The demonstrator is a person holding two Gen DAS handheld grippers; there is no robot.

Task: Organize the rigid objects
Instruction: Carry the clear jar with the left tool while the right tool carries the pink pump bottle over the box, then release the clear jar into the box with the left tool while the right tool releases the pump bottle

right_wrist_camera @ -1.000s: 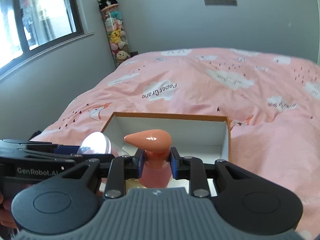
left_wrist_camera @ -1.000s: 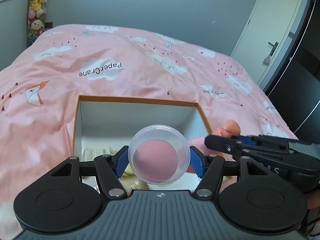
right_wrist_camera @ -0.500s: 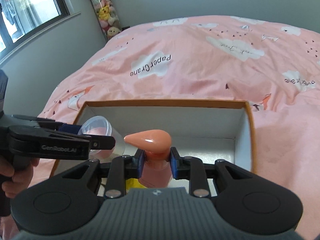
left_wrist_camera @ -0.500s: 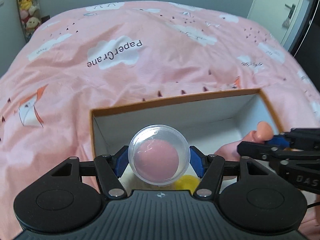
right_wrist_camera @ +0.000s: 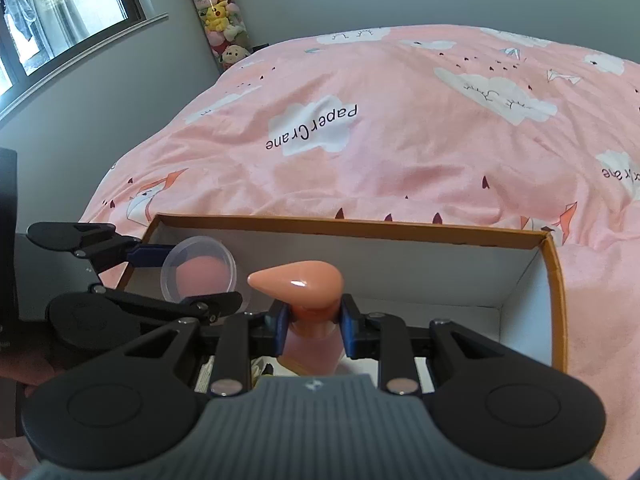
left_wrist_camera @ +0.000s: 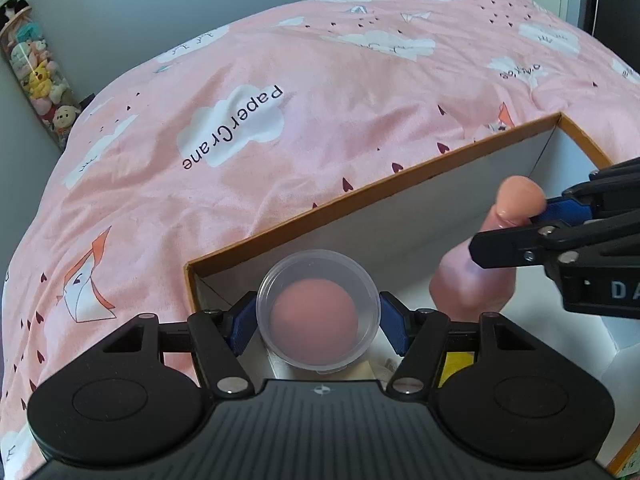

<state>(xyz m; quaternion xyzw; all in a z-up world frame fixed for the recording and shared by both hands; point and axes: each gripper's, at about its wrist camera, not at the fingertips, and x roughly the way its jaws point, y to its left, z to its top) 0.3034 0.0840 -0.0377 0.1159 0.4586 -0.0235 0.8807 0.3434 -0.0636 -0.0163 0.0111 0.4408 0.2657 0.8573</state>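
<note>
RISK: your left hand-held gripper (left_wrist_camera: pixel 318 322) clamps the clear capsule (left_wrist_camera: pixel 318 310) and could drop it on the box (left_wrist_camera: pixel 400 184) rim | your right hand-held gripper (right_wrist_camera: pixel 312 326) pinches the pink bottle (right_wrist_camera: pixel 308 344); its nozzle may strike the capsule | POSE: both angled down over the box on the bed (left_wrist_camera: pixel 240 80).

Left gripper (left_wrist_camera: pixel 319 322) clamps a clear round container (left_wrist_camera: pixel 319 317) above the open box (left_wrist_camera: pixel 372 192).

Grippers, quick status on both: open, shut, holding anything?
Left gripper: shut on the clear round container, over the box.
Right gripper: shut on the pink pump bottle, by its neck.
</note>
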